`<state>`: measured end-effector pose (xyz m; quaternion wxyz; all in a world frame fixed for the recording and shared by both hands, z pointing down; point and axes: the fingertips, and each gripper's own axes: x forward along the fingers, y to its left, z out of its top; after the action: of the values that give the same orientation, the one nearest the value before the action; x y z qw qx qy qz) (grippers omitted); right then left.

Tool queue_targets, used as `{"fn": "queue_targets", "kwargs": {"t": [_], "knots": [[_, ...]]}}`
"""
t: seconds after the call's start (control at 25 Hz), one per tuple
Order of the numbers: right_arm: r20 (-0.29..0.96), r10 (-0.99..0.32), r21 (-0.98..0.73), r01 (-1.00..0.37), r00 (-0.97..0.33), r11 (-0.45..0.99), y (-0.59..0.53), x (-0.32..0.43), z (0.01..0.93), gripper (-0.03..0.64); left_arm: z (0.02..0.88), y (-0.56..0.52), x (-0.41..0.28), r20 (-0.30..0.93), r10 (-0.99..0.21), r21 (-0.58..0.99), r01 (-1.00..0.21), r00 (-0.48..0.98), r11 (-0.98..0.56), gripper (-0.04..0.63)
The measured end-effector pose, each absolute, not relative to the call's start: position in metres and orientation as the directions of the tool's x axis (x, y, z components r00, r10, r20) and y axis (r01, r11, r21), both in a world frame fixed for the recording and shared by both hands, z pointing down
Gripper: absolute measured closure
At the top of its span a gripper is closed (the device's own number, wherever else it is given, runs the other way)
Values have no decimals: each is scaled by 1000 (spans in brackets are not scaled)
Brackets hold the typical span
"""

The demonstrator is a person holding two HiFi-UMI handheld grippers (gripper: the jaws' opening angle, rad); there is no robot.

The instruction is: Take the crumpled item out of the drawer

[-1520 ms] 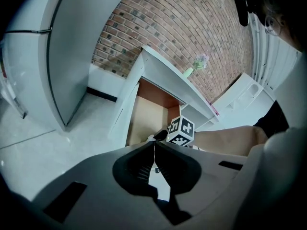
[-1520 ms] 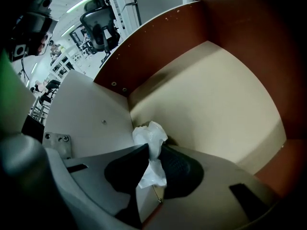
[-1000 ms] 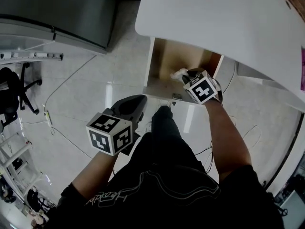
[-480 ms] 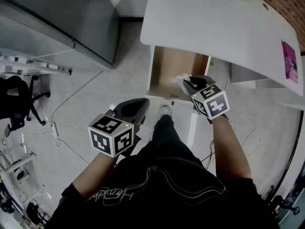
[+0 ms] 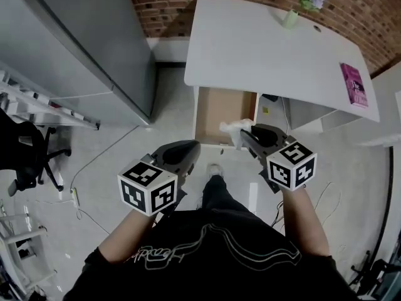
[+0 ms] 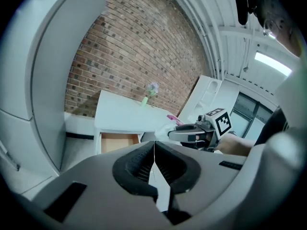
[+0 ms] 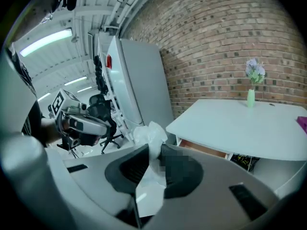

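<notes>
White crumpled item (image 5: 234, 129) clamped by right gripper (image 5: 245, 135), frame centre, over drawer (image 5: 216, 108) front; clamp best held firm. Left gripper (image 5: 193, 146) closed, empty.

– How does the left hand-held gripper (image 5: 190, 145) stand?
– It points forward with its jaws closed together and nothing between them. Its marker cube (image 5: 148, 187) faces up, and the bare left forearm (image 5: 122, 238) shows behind it.
– And the right hand-held gripper (image 5: 246, 134)?
– It is beside the left one, a little further forward, with the right forearm (image 5: 307, 221) stretched out behind it. Its jaws are clamped on a crumpled white item (image 7: 150, 134).
</notes>
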<state>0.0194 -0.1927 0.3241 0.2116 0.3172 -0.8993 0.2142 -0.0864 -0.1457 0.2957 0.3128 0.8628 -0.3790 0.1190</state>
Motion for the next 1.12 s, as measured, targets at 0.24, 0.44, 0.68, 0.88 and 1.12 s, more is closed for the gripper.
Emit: {"fn": "queue_targets", "kwargs": {"t": [0.24,0.44,0.68,0.88,1.12], "knots": [[418,-546,-227,-665,-726,712,-133,20,257,526,242,-101,-83,375,-574,426,-686,728,-590,572],[349,-570,-218,-656,-744,723,-104,18,223,526,209,-81,-84,326,-592,395,-675,737,-623,572],[302,-590,-211,-656,-749,724,-86,15,201,526,193,-66,-83,306,-585,380,-660,751,-648,572],[312,-581,-199,-649,-752,734,-76,9,202,526,194,-61,-88,304,-591,375,-665,747,-646,572],[320,-573,-205,-646,-754,735,-71,3,208,526,201,-57,-96,315,-595,373,-673,740,-639,572]]}}
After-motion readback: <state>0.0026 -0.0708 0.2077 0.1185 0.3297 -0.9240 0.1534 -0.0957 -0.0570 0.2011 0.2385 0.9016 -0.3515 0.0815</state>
